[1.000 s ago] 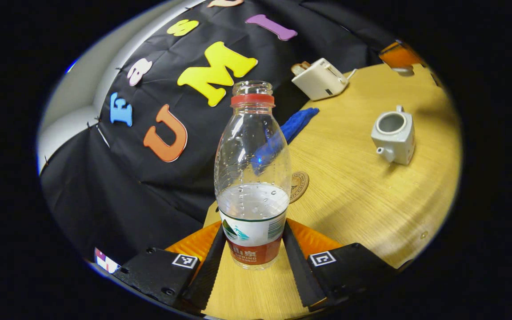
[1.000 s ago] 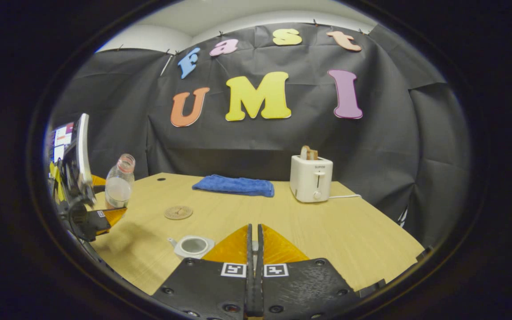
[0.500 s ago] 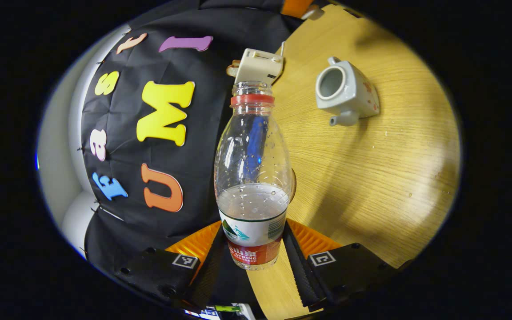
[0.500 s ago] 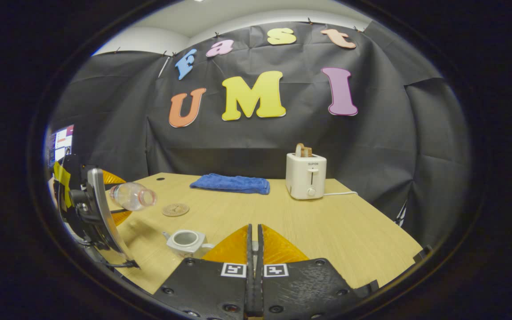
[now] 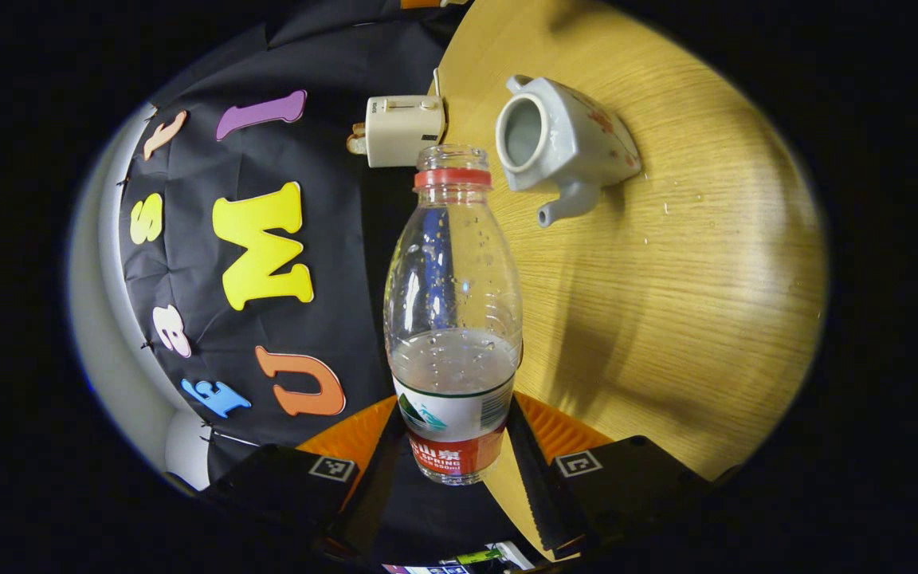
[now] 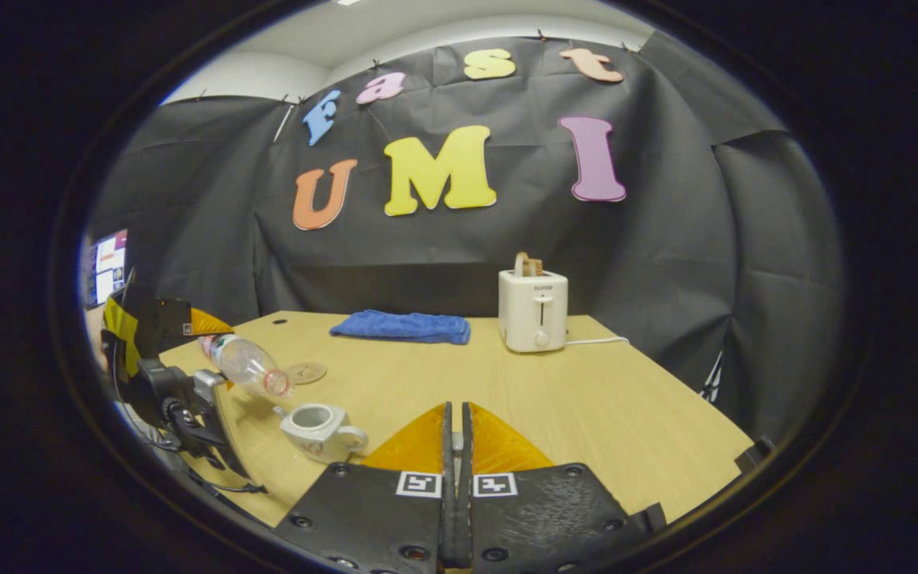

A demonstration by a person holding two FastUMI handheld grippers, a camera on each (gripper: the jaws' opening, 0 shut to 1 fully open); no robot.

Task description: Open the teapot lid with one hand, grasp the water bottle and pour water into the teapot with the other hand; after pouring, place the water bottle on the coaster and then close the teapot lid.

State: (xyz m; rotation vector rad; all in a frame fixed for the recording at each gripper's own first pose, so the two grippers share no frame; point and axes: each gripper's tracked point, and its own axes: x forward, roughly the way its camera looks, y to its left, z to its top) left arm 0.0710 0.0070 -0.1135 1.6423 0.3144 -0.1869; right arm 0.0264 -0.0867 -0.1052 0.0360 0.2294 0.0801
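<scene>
Spillage threatens as the left gripper [image 5: 453, 446], fingers clamped on the tilted water bottle [image 5: 453, 319], tips its mouth just short of the open teapot [image 6: 317, 429] on the surface [image 6: 507, 399]; the right gripper [image 6: 453, 478] is pinched shut, contents unseen.

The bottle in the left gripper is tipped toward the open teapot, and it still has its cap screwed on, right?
Not quite. The bottle has no cap: the left gripper view shows its mouth open above the red neck ring. The rest holds: the left gripper grips it, and the right gripper view shows it tipped toward the open teapot.
</scene>
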